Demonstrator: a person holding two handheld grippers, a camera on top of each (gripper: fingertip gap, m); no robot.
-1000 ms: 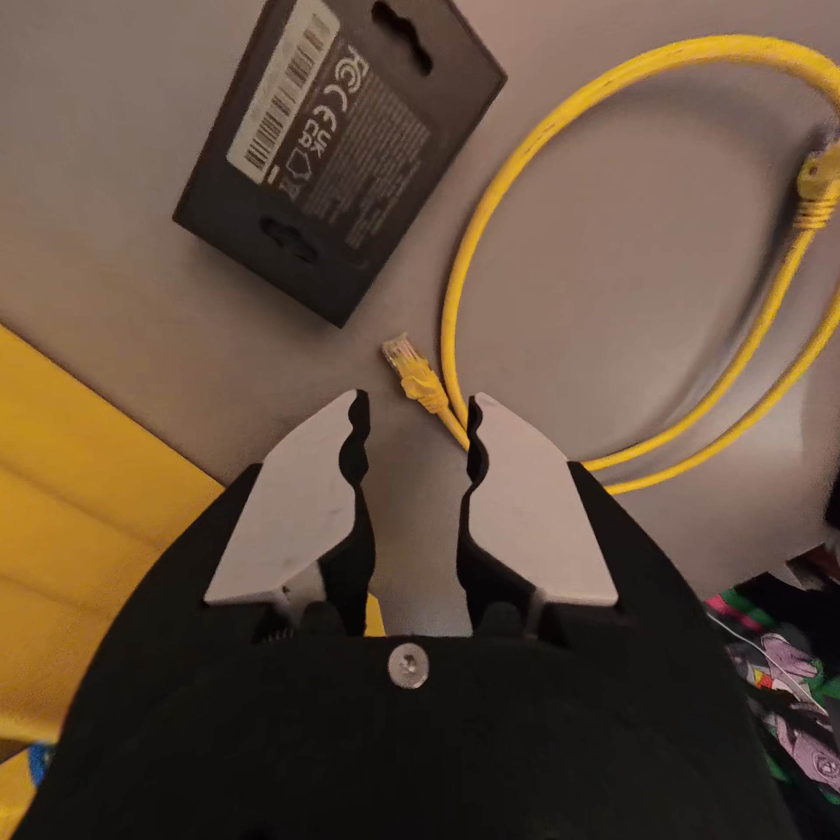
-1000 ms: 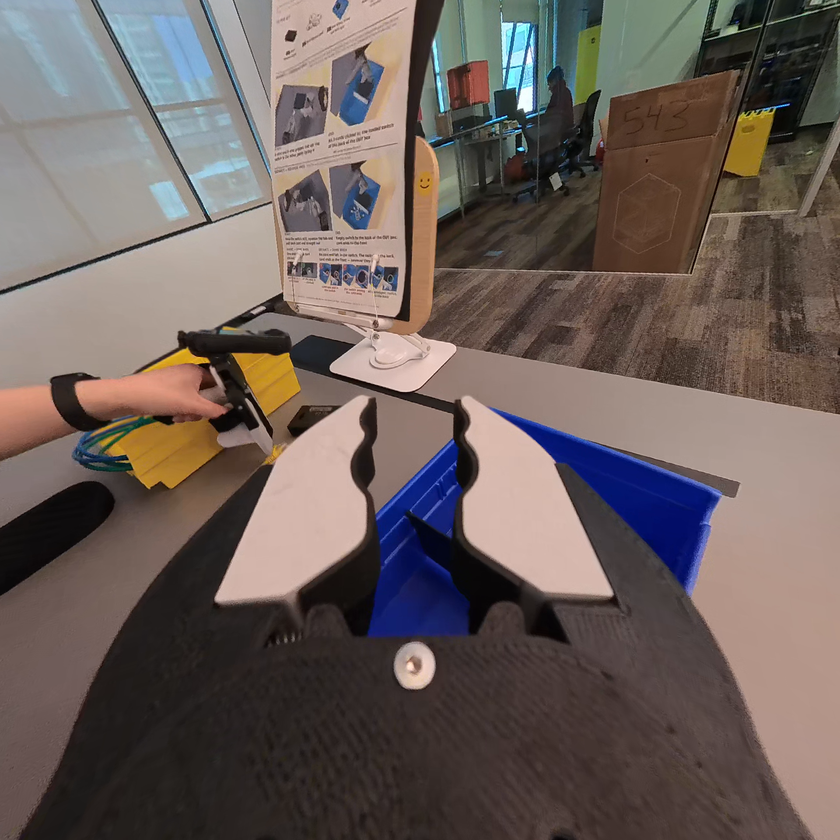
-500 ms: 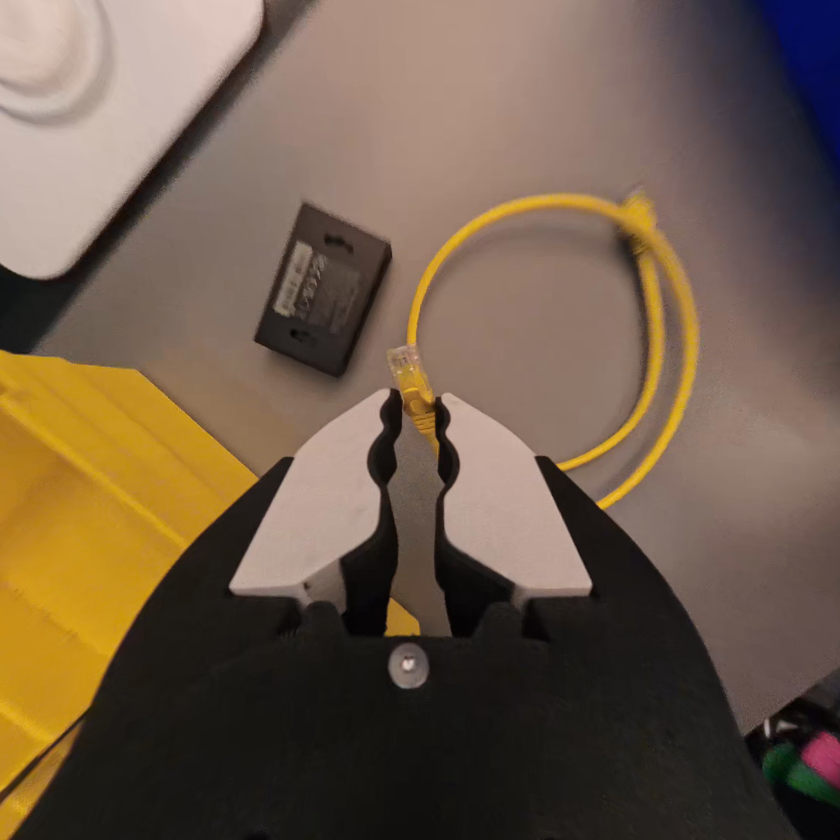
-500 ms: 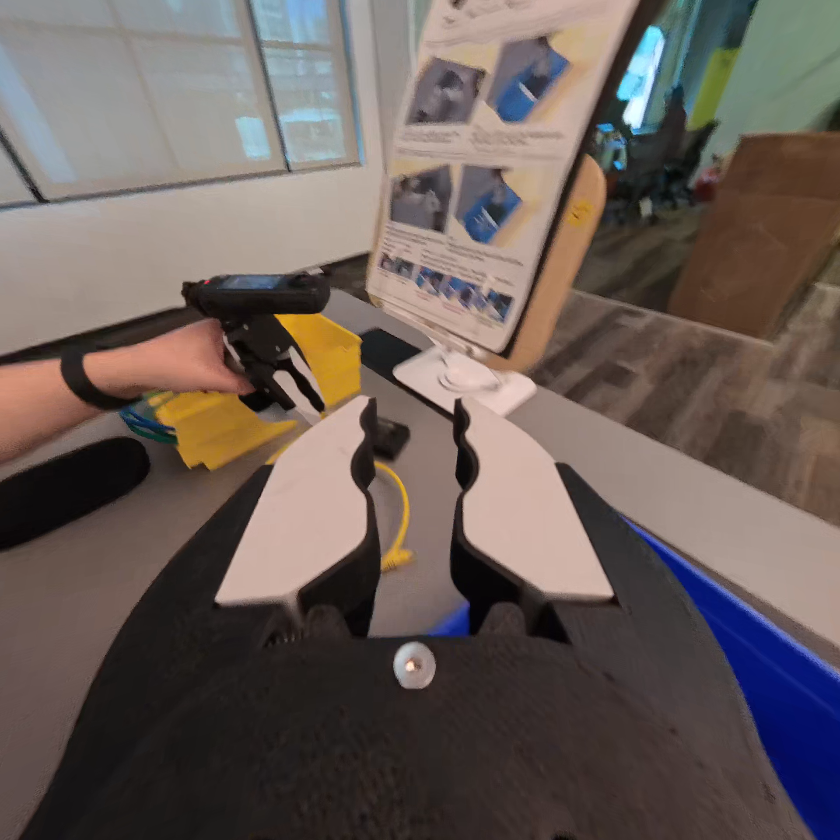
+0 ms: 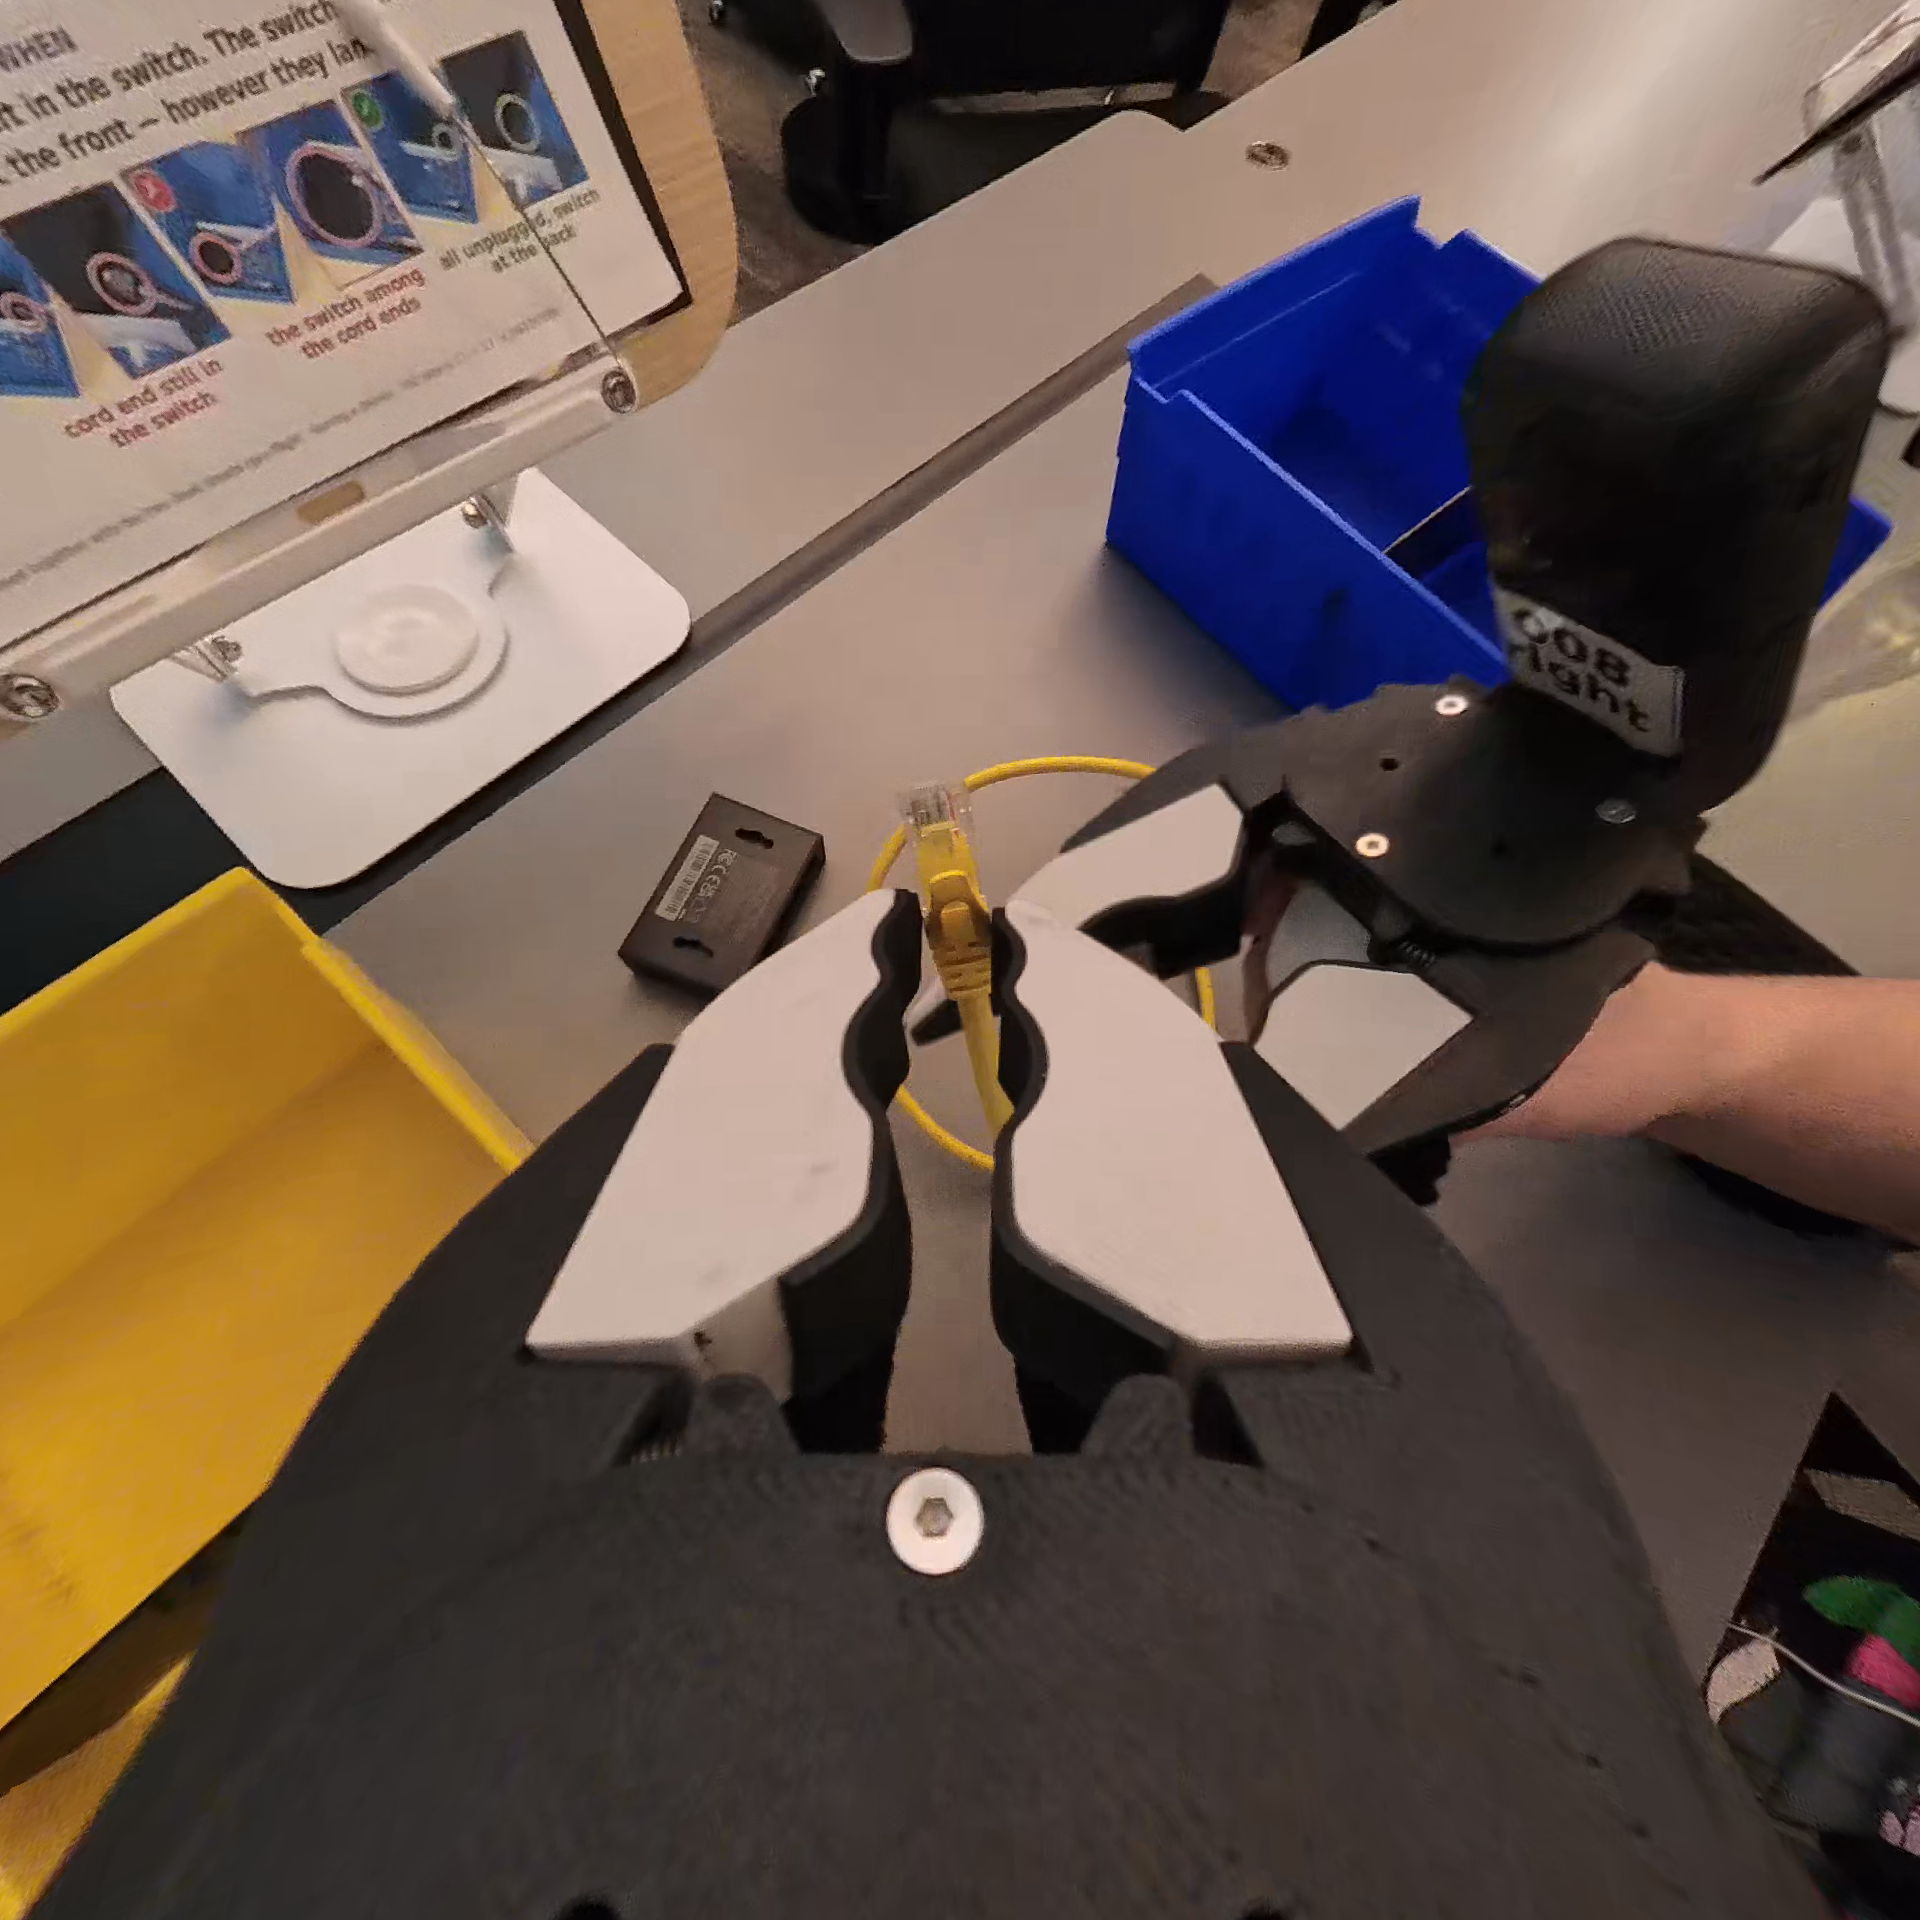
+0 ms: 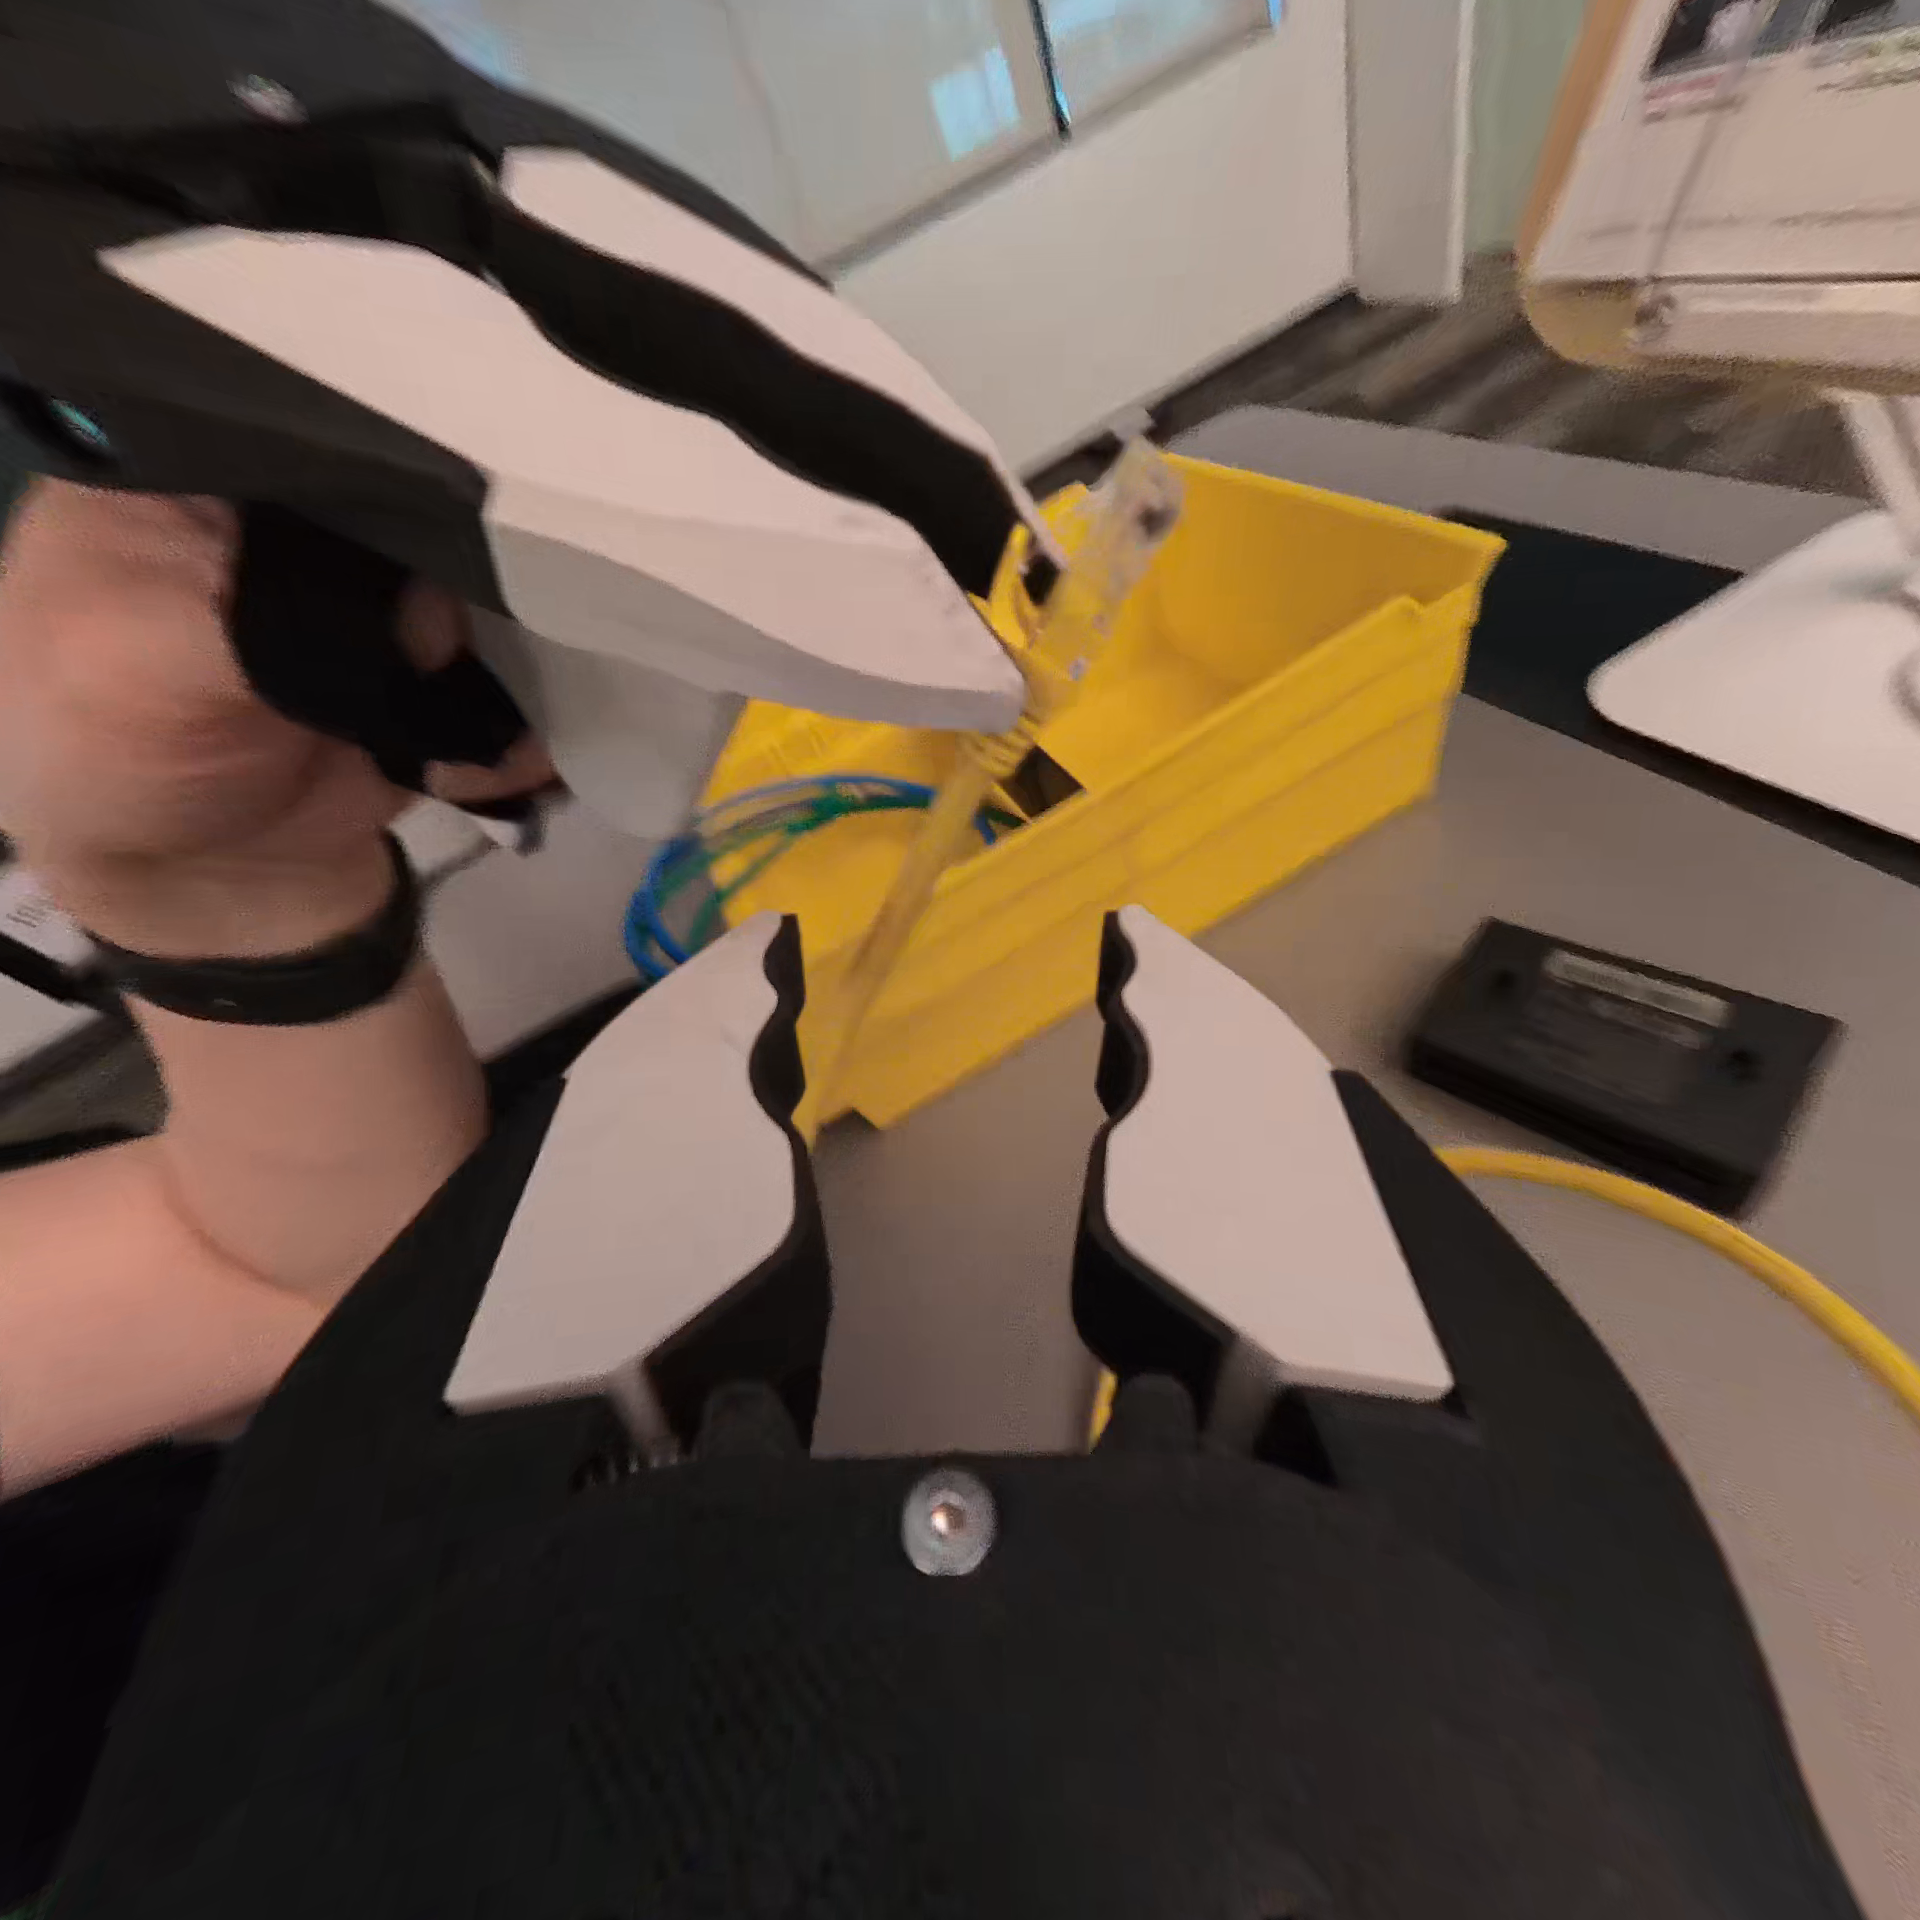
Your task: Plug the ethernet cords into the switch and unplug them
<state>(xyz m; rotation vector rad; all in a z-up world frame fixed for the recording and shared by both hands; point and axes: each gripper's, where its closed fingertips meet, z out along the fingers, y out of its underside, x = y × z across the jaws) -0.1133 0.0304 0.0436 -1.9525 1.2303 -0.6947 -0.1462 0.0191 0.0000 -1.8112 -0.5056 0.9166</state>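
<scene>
Yellow ethernet cord point(image 5: 961, 940) sits pinched at its ribbed strain-relief boot between the scalloped black inner pads of the left gripper point(image 5: 956, 925), its clear plastic plug point(image 5: 933, 805) poking out past the fingertips and raised off the desk. From the boot the thin round cable drops down and curls into a loose loop on the smooth grey desk point(image 5: 935, 623). Just beside that loop lies the switch point(image 5: 724, 897), a small matte-black rectangular box turned underside up, with two keyhole slots and a pale label on its face. It rests flat, apart from the cord and from both grippers. The right gripper point(image 6: 948, 997) hovers low over the desk with its flat grey fingers spread wide and nothing between them, the loop of cable passing under and to its right. A bare hand point(image 5: 1662, 1049) grips its black, finely textured housing. Behind the switch stands a glossy yellow plastic bin point(image 6: 1299, 665) with thick moulded walls, and a coil of blue and green cables point(image 6: 727, 842) rests at its near end. Farther off on the desk are a blue plastic bin point(image 5: 1278, 488) with a divider and a white rounded stand base point(image 5: 416, 665) carrying a printed instruction sheet point(image 5: 260, 208).
</scene>
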